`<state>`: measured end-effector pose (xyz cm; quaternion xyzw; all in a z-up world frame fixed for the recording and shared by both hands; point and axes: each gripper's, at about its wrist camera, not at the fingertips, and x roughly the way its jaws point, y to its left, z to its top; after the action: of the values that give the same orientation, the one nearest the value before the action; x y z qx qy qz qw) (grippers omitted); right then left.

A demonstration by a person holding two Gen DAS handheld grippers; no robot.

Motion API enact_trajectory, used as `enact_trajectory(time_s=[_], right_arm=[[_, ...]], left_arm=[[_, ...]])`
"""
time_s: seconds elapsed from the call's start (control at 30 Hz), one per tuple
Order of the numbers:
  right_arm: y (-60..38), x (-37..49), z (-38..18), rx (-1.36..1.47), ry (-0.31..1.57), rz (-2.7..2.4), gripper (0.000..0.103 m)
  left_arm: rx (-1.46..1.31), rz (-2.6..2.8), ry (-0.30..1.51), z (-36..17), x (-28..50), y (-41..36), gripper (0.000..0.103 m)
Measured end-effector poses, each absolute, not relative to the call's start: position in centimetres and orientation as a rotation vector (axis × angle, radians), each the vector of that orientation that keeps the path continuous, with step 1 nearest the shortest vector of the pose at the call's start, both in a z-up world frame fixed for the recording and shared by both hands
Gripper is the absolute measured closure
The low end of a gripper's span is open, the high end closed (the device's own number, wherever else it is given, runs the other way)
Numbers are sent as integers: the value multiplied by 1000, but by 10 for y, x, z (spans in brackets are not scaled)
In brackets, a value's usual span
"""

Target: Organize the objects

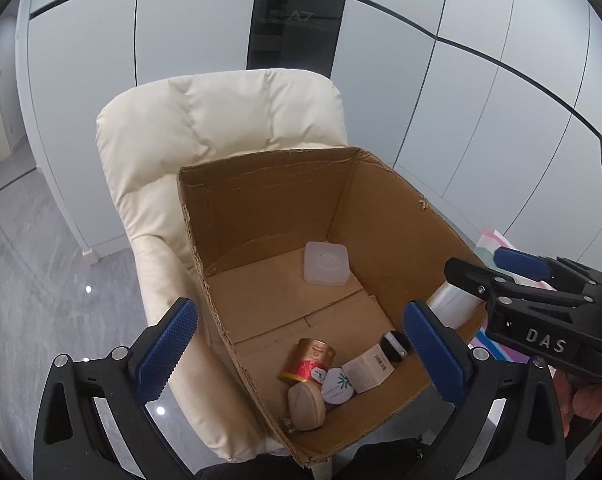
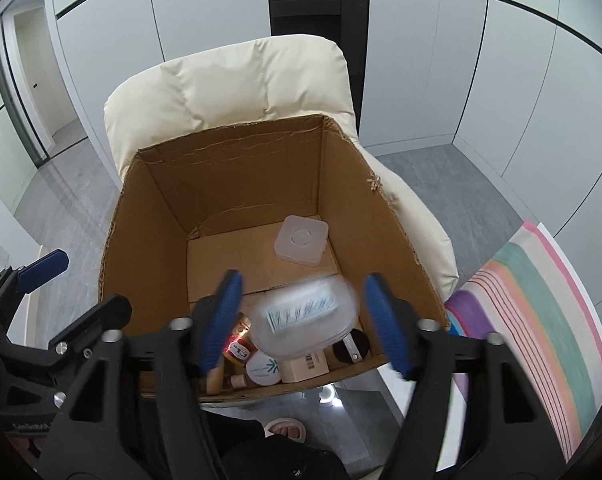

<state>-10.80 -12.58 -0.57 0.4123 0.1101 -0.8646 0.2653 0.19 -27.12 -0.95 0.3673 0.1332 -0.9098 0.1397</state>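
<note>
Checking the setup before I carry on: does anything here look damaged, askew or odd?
Yes. The cardboard box has ragged, torn rims with no flaps and sits tilted on the cream armchair. A gold-and-red can lies on its side among jumbled items. A blurred clear pack sits between the open right tongs, apparently mid-drop.

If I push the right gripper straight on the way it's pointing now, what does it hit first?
Most likely the clear plastic packet, blurred between the open right gripper fingers and apparently loose. Beyond it lie the small items on the floor of the cardboard box, such as the white carton. Depth is hard to judge.
</note>
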Motion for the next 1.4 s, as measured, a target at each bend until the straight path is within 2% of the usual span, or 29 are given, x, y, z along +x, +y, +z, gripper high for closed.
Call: enact_trajectory(time_s=[0.13,0.27,0.47,0.67,0.87,1.4], right_arm=[[-119,-109,-3,1106,267,-2352,13],[-107,-112,-4,1124,264,-2373,12],[-74,-119,-3,1151,219,-2435,1],[-36,-127,-4,1202,164,-2506,0],[1,-125,-2,1204,211,-2608,0],[113,-120,-2,1278,53,-2764,0]], left_arm=[[1064,-2631,385,-10,-1,-269,0],[1056,-2640,372,-8,-7,-262,0],[1073,-2646,378,-10,-23,-251,0],[1092,-2680,353,-9,-37,-228,0],[1105,-2721,322,-5,-54,-199,0],[1155,-2853,221,-3,-85,-111,0]])
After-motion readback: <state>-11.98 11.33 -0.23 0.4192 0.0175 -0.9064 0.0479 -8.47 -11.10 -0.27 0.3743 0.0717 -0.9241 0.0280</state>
